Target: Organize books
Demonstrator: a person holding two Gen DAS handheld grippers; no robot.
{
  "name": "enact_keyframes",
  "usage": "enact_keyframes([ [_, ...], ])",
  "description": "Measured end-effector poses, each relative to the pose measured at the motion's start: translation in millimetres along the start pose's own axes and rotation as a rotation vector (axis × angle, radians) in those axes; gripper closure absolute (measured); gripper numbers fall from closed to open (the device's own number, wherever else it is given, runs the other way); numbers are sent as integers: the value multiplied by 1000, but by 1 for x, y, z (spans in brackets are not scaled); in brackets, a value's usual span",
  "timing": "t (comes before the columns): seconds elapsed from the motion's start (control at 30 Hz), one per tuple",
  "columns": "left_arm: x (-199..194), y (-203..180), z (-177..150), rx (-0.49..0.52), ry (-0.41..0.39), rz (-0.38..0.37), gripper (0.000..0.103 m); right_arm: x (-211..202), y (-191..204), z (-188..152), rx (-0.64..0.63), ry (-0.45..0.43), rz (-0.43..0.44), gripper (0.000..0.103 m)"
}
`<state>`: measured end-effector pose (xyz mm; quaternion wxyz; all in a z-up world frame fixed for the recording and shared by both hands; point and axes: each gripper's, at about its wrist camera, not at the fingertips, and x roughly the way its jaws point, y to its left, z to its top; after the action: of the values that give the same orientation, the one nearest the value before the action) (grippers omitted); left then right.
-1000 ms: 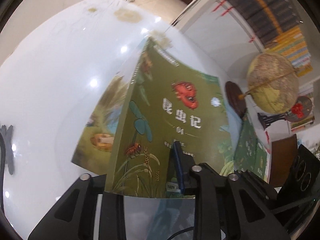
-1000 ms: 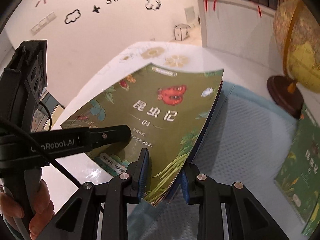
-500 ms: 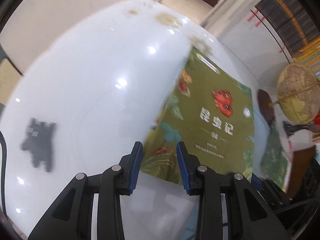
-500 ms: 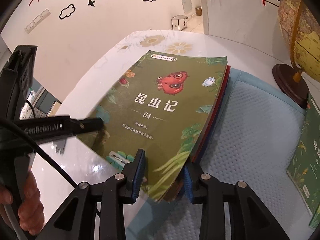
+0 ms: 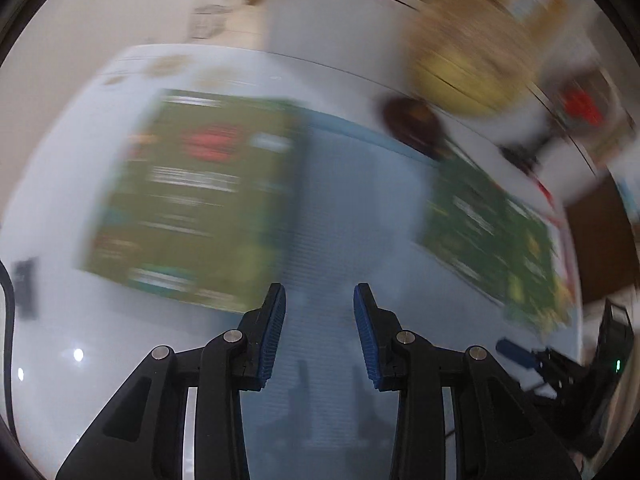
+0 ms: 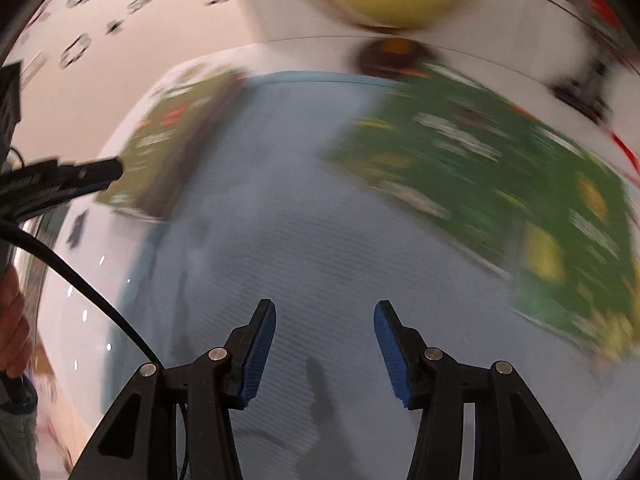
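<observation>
Both grippers empty above the blue mat

The left gripper (image 5: 319,322) stands narrowly parted; the right gripper (image 6: 325,334) has just been opening, nothing between its jaws. One green book (image 5: 200,196) lies at the mat's (image 6: 288,216) left edge, another book (image 6: 492,172) to the right.

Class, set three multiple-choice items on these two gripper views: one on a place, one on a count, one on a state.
1. Where does the olive-green book lie?
A. on the globe
B. at the blue mat's left edge
C. between the jaws

2. How many green-covered books or stacks show on the table?
A. one
B. two
C. four

3. What is between the right hand-held gripper's jaws?
A. nothing
B. a book
C. a cable

Answers: 1 B, it sits left of the mat, partly on the white table. 2 B, the olive one and the darker green book at right. 3 A, only mat shows between the blue pads, which have just been opening.
</observation>
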<state>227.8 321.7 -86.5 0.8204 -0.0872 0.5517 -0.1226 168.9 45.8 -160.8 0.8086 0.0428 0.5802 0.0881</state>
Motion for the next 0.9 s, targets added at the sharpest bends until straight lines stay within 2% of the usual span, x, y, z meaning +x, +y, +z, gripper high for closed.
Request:
enact_keyframes([
  [0.13, 34, -103, -13, 79, 65, -62, 70, -34, -94, -20, 119, -47, -52, 53],
  [0.23, 63, -168, -16, 95, 106, -117, 70, -54, -165, -27, 182, -73, -80, 53],
  [0.33, 97, -215, -6, 83, 117, -160, 70, -65, -224, -22, 203, -84, -78, 49],
  [0.43, 131, -238, 10, 26, 123, -136, 70, -64, -266, -11, 198, -72, -67, 49],
  [0.6, 160, -251, 17, -51, 131, -63, 70, -47, -288, 1, 173, -10, 43, 49],
  [0.67, 162, -248, 16, -82, 136, -85, 68, -38, -283, 8, 148, -13, 83, 49],
  [0.73, 162, -246, 16, -95, 146, -109, 67, -30, -276, 12, 137, -21, 89, 47],
  [0.9, 156, -237, 6, -137, 150, -151, 67, -21, -270, 23, 73, -58, 37, 46],
])
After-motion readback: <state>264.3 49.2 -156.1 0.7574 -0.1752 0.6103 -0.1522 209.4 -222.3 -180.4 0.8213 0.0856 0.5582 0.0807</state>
